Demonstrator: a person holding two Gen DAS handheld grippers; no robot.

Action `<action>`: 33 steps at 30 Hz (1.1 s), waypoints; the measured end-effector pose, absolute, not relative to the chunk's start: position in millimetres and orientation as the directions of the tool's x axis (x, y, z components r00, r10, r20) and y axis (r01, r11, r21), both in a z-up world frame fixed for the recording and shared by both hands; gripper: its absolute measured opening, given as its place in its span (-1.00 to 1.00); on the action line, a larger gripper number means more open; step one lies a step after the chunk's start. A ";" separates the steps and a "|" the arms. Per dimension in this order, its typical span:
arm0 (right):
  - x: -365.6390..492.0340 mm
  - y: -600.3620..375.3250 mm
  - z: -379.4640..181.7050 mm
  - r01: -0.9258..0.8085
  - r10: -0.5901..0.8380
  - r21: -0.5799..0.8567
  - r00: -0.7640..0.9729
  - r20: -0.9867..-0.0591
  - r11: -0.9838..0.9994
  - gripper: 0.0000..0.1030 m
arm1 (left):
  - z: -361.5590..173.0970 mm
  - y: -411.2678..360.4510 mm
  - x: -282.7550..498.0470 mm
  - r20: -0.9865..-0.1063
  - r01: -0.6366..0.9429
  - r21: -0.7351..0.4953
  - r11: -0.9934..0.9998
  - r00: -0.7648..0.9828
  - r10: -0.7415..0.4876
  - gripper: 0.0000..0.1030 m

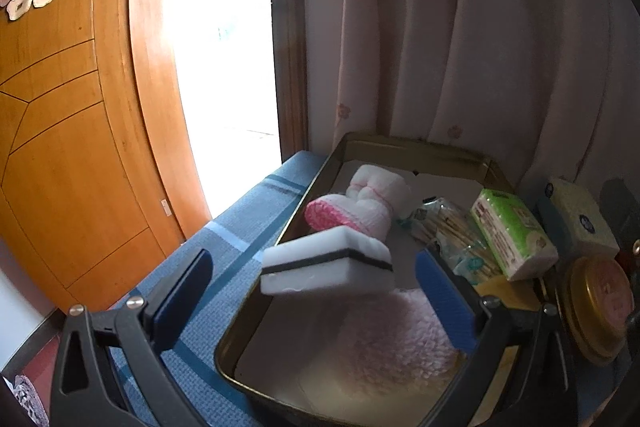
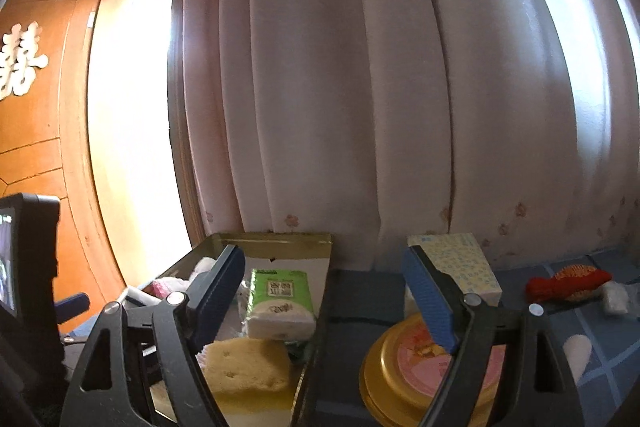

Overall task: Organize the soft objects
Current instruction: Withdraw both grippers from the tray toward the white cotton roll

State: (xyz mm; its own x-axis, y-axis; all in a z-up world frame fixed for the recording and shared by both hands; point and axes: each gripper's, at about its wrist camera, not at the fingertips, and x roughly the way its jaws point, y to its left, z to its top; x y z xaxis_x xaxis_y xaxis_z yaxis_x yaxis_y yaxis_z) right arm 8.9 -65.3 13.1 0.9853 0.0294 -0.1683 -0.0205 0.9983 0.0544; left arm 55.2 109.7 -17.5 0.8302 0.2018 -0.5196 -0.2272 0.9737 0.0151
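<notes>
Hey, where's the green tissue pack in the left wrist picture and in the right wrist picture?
Left wrist view: the green tissue pack leans at the right side of the metal tray, right of centre.
Right wrist view: the green tissue pack stands upright in the tray, low and left of centre, behind a yellow sponge.
Shared landmark: the round gold tin beside the tray.
</notes>
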 end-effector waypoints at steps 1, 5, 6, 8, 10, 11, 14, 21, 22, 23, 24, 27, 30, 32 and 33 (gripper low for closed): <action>9.0 -66.3 13.0 -0.018 0.027 0.055 0.985 -0.168 0.998 0.61 | -17.3 109.6 54.5 -0.518 -0.229 0.014 0.973 0.831 0.203 0.99; 4.5 -71.9 13.3 -0.001 0.012 0.067 0.988 -0.152 0.998 0.61 | -15.8 108.0 50.5 -0.512 -0.231 0.017 0.973 0.833 0.207 0.99; 4.0 -73.6 12.5 0.006 0.004 0.067 0.988 -0.151 0.998 0.61 | -15.5 107.9 49.2 -0.511 -0.229 0.018 0.973 0.834 0.206 0.99; 3.3 -78.0 12.2 0.018 -0.007 0.069 0.988 -0.151 0.997 0.61 | -14.6 107.4 46.8 -0.509 -0.228 0.021 0.973 0.836 0.207 0.99; 3.7 -80.9 12.2 0.021 -0.009 0.074 0.989 -0.150 0.997 0.61 | -14.1 107.0 46.6 -0.508 -0.227 0.024 0.974 0.836 0.208 0.99; 4.3 -82.1 11.6 0.019 -0.008 0.076 0.988 -0.152 0.997 0.61 | -14.2 107.9 47.0 -0.507 -0.227 0.025 0.974 0.837 0.208 0.99; 7.2 -84.6 10.0 0.029 -0.017 0.072 0.987 -0.160 0.997 0.61 | -13.4 107.9 45.2 -0.505 -0.227 0.023 0.974 0.838 0.207 0.99; 0.7 -87.6 12.3 0.039 -0.029 0.068 0.989 -0.144 0.997 0.61 | -9.7 107.4 38.8 -0.485 -0.230 0.027 0.973 0.848 0.214 0.99; -0.8 -87.5 12.8 0.042 -0.033 0.064 0.990 -0.140 0.997 0.61 | -8.8 106.0 37.4 -0.478 -0.229 0.031 0.973 0.852 0.216 0.99; -2.1 -87.4 13.2 0.044 -0.035 0.061 0.990 -0.137 0.997 0.61 | -8.1 104.6 36.1 -0.472 -0.229 0.035 0.973 0.854 0.218 0.99; -3.5 -87.3 13.5 0.043 -0.035 0.059 0.990 -0.136 0.997 0.61 | -7.5 103.6 35.2 -0.467 -0.229 0.038 0.973 0.856 0.220 0.99; -6.2 -88.0 14.8 0.048 -0.041 0.053 0.990 -0.134 0.997 0.61 | -6.6 102.5 33.9 -0.464 -0.232 0.041 0.972 0.857 0.225 0.99; -7.4 -89.1 15.0 0.061 -0.054 0.048 0.989 -0.134 0.997 0.61 | -6.6 100.7 33.0 -0.461 -0.228 0.039 0.973 0.860 0.220 0.99; -8.6 -90.5 15.1 0.069 -0.062 0.045 0.989 -0.137 0.997 0.61 | -6.3 98.2 31.7 -0.454 -0.223 0.044 0.974 0.864 0.219 0.99; -8.5 -91.9 15.3 0.071 -0.064 0.048 0.988 -0.137 0.996 0.61 | -6.2 97.2 31.2 -0.452 -0.222 0.046 0.974 0.865 0.218 0.99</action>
